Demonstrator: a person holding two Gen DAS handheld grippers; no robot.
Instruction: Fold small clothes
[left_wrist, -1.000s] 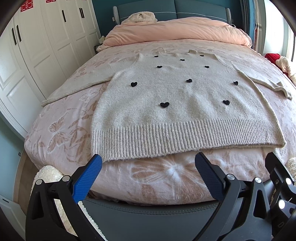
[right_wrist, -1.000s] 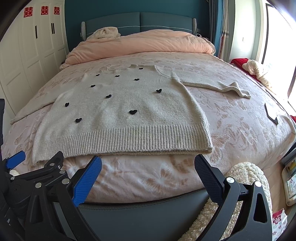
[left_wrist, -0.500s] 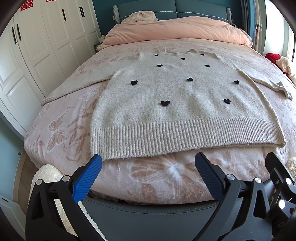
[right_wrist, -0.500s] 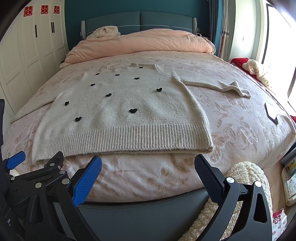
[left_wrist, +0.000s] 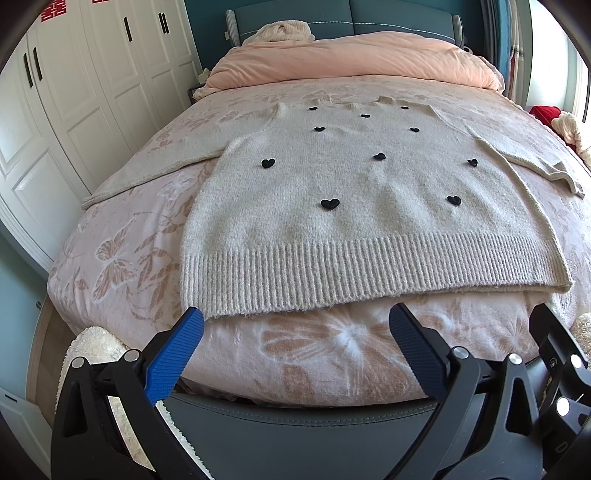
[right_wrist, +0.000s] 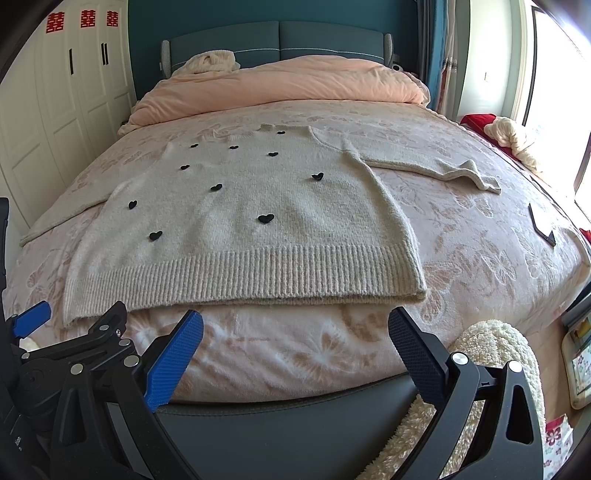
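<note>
Reading left to right: three red double-happiness decals (right_wrist: 87, 19) on the white wardrobe (right_wrist: 74, 92), left of the bed (right_wrist: 480, 236). One beige sweater (left_wrist: 369, 206) lies flat on the bed, sleeves spread, hem nearest the foot; ten black hearts (left_wrist: 330, 203) counted. Left gripper (left_wrist: 295, 317) spread wide, holding nothing, just short of the hem. Right gripper (right_wrist: 295, 319) likewise spread, empty. One dark flat object (right_wrist: 541, 225) right of the sweater.

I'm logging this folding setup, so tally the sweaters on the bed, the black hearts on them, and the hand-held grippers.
Sweater: 1
Black hearts: 10
Hand-held grippers: 2, the left hand-held gripper and the right hand-held gripper, both open
Total: 13
</note>
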